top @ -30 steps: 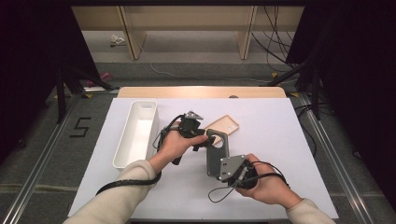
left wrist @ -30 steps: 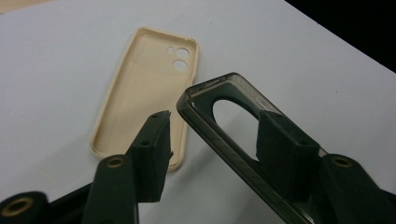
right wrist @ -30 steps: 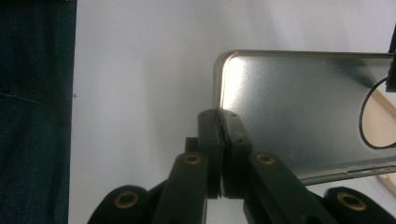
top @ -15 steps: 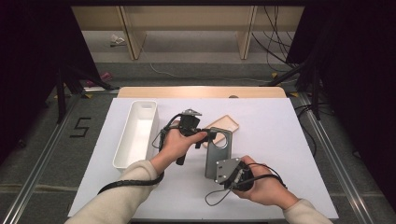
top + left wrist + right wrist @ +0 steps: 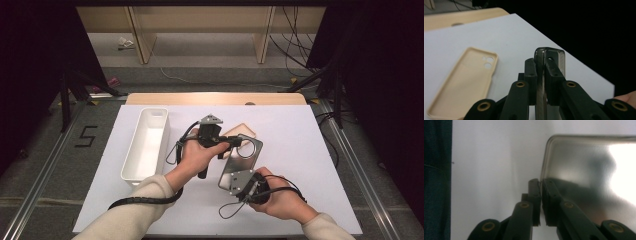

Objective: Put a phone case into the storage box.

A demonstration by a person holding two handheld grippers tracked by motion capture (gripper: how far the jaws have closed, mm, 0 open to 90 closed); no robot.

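Clear phone case [image 5: 550, 63] clamped between both claws

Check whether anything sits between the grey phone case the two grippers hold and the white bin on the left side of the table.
Nothing visible does. The grey phone case is pinched by both the left gripper and right gripper. Between it and the white bin is the left hand and bare table. The beige case lies on the far side.

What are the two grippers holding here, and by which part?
Both hold the clear grey phone case: the left gripper clamps the rim at its camera-hole end, the right gripper its opposite end.
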